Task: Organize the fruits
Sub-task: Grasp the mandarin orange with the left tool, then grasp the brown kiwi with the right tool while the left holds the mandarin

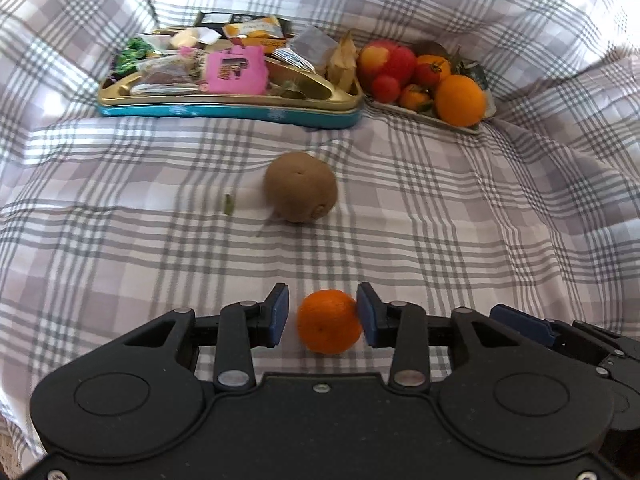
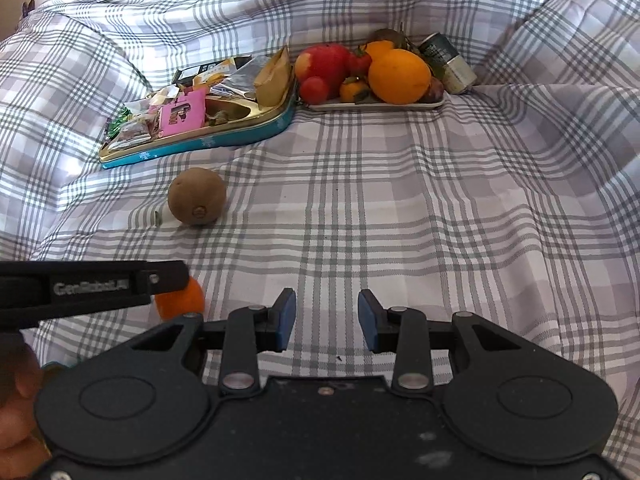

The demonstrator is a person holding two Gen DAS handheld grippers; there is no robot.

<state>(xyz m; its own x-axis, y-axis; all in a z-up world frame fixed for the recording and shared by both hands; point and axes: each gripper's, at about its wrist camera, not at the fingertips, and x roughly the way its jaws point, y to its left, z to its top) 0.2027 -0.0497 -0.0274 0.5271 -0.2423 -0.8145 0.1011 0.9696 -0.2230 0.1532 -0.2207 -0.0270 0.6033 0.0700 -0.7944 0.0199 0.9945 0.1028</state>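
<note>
Plaid cloth (image 1: 440, 220), grey and lilac, is spread over something soft and rumpled, and that's where most trouble could come from: anything round set down on those folds can be expected to roll. Along the far edge of the cloth a blue-and-gold tin (image 1: 224, 111) of snack packets is parked, with a white fruit tray (image 1: 460, 127) touching its right end. That tray is already heaped, so a newcomer dropped on top could be bounced off, or the big orange (image 1: 460, 100) at its near right corner could be nudged over the rim. A brown kiwi (image 1: 301, 187) is left loose mid-cloth. The task's current thing, a small mandarin (image 1: 329, 321), sits by the near edge between the tongs of the left gripper (image 1: 322, 316). These are spread, one pad touching the peel and the other just clear of it, so nothing is pinched. If it's lifted like that, it will probably be pushed sideways and lost. The right gripper (image 2: 327, 320) is held just beside it, tongs apart with nothing between, and the two could be knocked together. Counted up: one cloth, one tin, one fruit tray, one can (image 2: 450, 65) behind that tray, two grippers, two loose fruits (one kiwi, one mandarin), and roughly seven fruits piled on the tray, though overlap makes that unsure. One tiny green scrap (image 1: 228, 204) is also spotted left of the kiwi.
</note>
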